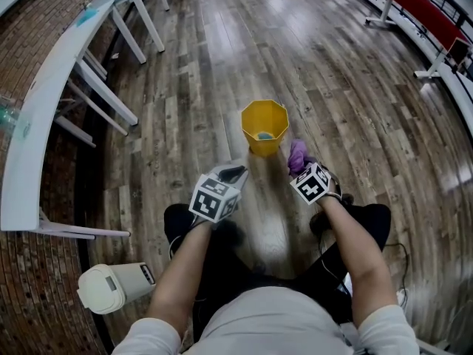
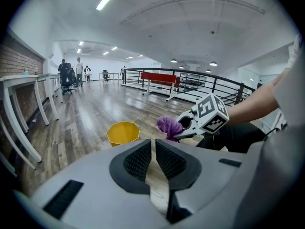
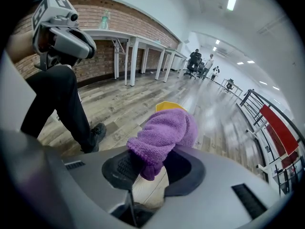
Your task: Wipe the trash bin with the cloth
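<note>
A small yellow trash bin (image 1: 264,126) stands upright on the wood floor in front of me, with a bluish scrap inside. It shows beyond the left gripper's jaws (image 2: 123,133) and peeks over the cloth (image 3: 167,105). My right gripper (image 1: 301,166) is shut on a bunched purple cloth (image 3: 162,135), held just right of the bin and apart from it; the cloth (image 1: 296,154) also shows from the left gripper view (image 2: 168,127). My left gripper (image 1: 235,171) hovers near the bin's front left with its jaws nearly together and nothing between them.
White tables (image 1: 52,95) line a brick wall on the left. A white lidded bin (image 1: 112,286) lies by my left leg. A red bench (image 1: 414,9) and a railing stand at the far right. People stand far down the hall (image 2: 71,71).
</note>
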`<state>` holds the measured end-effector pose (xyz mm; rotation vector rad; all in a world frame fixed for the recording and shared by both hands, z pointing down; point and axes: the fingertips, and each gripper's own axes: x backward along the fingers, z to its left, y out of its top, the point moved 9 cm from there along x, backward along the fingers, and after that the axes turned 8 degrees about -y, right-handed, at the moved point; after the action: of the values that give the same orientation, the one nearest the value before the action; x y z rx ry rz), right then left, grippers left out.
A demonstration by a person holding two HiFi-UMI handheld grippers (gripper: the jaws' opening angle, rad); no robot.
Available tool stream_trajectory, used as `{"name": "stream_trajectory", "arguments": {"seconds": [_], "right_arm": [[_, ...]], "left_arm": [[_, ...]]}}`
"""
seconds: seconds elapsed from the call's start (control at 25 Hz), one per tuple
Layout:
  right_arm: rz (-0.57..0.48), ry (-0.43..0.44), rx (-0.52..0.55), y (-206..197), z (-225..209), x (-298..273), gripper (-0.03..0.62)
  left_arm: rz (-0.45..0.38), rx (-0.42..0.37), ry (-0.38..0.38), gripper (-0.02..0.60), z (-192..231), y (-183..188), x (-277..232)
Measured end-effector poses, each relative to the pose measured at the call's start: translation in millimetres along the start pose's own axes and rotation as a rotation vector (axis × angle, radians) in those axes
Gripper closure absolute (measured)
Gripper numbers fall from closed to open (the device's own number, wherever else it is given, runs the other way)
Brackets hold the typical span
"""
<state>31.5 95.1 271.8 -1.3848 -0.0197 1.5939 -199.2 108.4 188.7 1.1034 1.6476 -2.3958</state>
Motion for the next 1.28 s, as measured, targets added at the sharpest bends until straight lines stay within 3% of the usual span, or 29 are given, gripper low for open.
{"name": "stream_trajectory", "arguments": {"seconds": [0.8,1.28], "right_arm": [[-0.120,0.013,-0.055,22,7,65,0.477],[-0.203,0.000,-0.255,21,-7,107,0.477]], "left_arm": [[-0.065,0.014,-0.016,0.554,-29,7,21],[-0.157,0.030,-0.044,0.554,-55,13,43]]}}
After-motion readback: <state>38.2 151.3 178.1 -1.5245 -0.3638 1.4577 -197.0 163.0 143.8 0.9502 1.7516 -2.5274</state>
